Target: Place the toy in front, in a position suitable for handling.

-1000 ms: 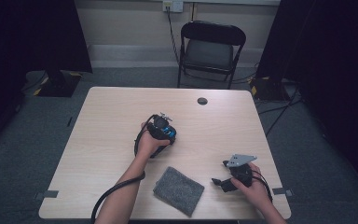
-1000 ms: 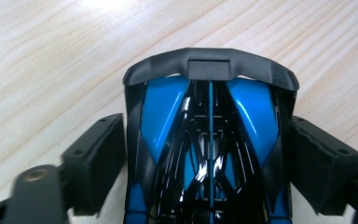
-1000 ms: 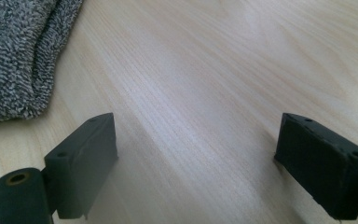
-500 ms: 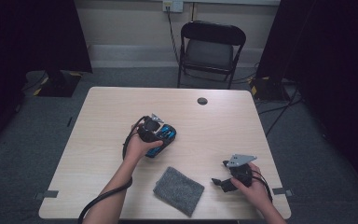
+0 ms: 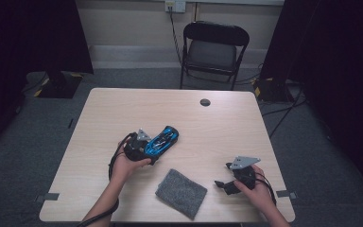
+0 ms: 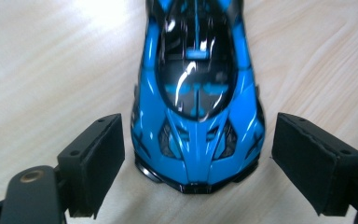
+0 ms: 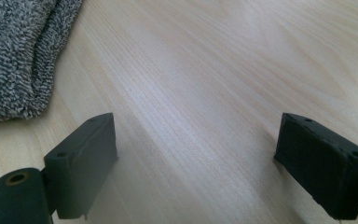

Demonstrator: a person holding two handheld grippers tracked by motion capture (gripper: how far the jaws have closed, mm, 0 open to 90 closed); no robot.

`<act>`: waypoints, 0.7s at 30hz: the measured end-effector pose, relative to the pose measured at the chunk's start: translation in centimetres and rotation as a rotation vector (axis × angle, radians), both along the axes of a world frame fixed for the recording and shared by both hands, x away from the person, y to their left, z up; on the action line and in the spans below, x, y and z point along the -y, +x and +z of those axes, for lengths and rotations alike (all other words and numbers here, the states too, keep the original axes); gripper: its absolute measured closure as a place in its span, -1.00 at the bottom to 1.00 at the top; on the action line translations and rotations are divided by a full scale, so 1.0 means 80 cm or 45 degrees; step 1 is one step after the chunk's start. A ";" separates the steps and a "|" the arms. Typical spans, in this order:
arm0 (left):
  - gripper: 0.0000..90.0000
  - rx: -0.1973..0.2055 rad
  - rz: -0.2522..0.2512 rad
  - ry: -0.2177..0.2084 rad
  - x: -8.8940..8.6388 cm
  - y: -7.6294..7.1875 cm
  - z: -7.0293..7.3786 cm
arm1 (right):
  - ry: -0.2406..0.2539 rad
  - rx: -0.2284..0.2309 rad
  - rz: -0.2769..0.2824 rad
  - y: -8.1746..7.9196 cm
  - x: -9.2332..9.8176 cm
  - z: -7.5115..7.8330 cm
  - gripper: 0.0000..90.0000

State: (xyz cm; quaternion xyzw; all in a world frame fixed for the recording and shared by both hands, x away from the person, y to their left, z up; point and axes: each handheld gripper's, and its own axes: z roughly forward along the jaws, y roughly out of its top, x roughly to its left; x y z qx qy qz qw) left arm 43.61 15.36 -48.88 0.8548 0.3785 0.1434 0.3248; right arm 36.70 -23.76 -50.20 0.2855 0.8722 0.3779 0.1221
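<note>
left gripper (image 6: 196,158) jaws spread wide; right gripper (image 7: 196,163) jaws wide apart, low over table

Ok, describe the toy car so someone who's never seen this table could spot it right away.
On the light wooden table, look left of centre, beyond the grey cloth. The toy car sits between the left gripper's open jaws, the only glossy blue and black thing there.

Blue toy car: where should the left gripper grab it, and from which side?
Grip the blue toy car across its flanks near the nose, coming in end-on. The left gripper is open, its jaws either side of the narrow body, which probably suits a sideways pinch.
</note>
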 end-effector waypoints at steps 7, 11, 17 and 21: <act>-0.66 0.037 -0.010 -0.034 0.007 0.008 -0.010 | 0.000 0.000 0.000 0.000 0.000 0.000 -0.75; -0.63 0.075 -0.003 -0.072 0.004 0.006 -0.014 | 0.000 0.000 0.000 0.000 0.000 0.000 -0.75; -0.43 0.092 0.003 -0.089 0.002 0.004 -0.014 | 0.000 0.000 -0.006 0.000 -0.001 0.000 -0.75; -0.43 0.107 -0.001 -0.105 0.001 0.002 -0.017 | 0.001 -0.002 -0.043 -0.003 -0.003 0.000 -0.74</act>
